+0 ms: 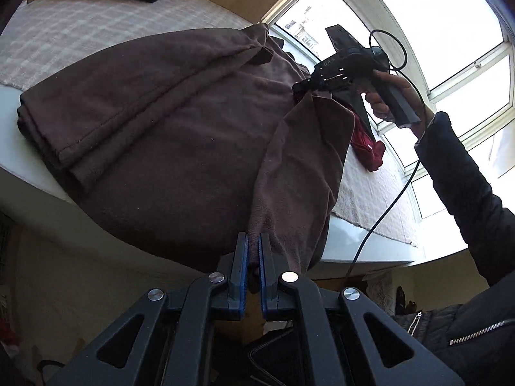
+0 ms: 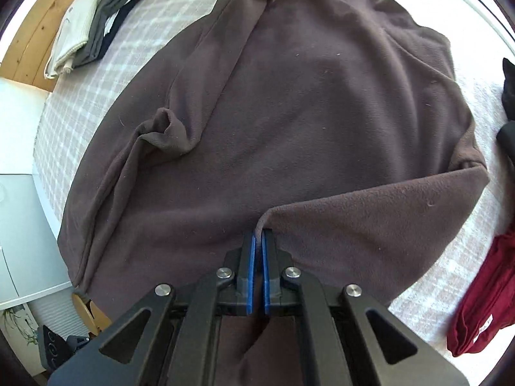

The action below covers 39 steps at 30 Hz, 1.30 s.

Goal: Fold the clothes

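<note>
My left gripper (image 1: 253,241) is pinched on a fold of the brown fleece garment (image 1: 154,122), its blue pads pressed together with the cloth between them. From the pinch, a strip of fleece rises to my right gripper (image 1: 301,87), which I see ahead and to the right, gripped by my hand (image 1: 384,96) against the bright window (image 1: 434,25).

In the right wrist view, my right gripper (image 2: 258,236) is likewise nipped shut on a corner of the brown fleece garment (image 2: 305,96), with the edge curling up just above the fingertips. The rest of the fleece lies spread ahead of that gripper on a pale checked cover (image 2: 106,74). It is dark brown, soft and napped, dotted with lint, with a bunched sleeve cuff to the left and long seams running away from me.

A stack of folded clothes (image 2: 90,22) sits far ahead to the left. A red garment (image 2: 482,305) lies to the right, near the fleece.
</note>
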{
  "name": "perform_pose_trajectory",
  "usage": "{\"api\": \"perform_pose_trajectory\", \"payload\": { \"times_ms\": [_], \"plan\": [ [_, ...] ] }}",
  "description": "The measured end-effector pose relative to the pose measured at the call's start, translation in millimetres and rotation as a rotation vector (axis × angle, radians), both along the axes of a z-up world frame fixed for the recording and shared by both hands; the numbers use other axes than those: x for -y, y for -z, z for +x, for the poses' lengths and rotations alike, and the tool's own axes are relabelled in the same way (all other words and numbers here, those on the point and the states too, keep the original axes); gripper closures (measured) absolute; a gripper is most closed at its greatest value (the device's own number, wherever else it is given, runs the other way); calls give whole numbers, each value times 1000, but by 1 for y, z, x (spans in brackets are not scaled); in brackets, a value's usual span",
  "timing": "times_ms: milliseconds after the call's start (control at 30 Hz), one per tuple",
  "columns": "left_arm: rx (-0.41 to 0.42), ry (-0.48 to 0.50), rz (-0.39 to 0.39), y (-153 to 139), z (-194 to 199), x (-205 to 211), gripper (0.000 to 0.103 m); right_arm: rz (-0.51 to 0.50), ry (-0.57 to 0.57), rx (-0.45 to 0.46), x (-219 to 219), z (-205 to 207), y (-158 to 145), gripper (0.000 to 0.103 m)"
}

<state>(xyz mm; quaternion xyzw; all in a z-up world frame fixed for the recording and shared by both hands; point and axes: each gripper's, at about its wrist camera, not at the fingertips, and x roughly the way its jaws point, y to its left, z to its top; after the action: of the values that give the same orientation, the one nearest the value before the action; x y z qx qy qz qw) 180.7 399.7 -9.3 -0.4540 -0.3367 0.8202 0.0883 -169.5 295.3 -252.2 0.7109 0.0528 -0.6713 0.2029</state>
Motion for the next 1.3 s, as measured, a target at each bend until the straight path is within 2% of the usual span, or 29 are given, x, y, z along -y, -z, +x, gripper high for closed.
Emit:
{"api": "perform_pose_trajectory", "payload": {
  "times_ms": [33,133,167,200,267,333,433,533,800,1000,1100,1267,1300],
  "plan": [
    [-3,-9,17,0,1,4,98,-16,-20,6,-1,1,-5,96],
    [1,-11,6,-1,4,9,97,-88,-30,-35,-31,6,-42,93],
    [3,-11,4,-2,5,10,97,-104,-2,-62,-48,7,-55,86],
    [6,-11,7,-2,4,11,97,-102,23,-97,-64,9,-67,74],
    [13,-7,12,-1,2,13,97,-16,50,-170,-89,12,-76,63],
    [20,1,17,0,0,12,98,58,89,-185,-112,9,-70,63],
    [27,28,18,1,-7,6,98,-1,152,-94,-137,5,-54,63],
    [45,44,-21,-1,-7,4,98,-5,126,-90,-142,21,-55,63],
    [29,-1,-36,-10,-3,26,97,-17,59,-80,-155,65,-57,63],
    [35,18,-40,-10,-8,24,98,27,-103,-128,-127,81,-53,63],
    [37,28,-46,-11,-8,21,98,32,-109,-150,-117,75,-51,63],
    [37,26,-58,-14,-5,20,98,28,-67,-113,-126,68,-48,63],
    [35,25,-59,-15,-4,19,98,29,-58,-103,-129,68,-47,68]
  ]
}}
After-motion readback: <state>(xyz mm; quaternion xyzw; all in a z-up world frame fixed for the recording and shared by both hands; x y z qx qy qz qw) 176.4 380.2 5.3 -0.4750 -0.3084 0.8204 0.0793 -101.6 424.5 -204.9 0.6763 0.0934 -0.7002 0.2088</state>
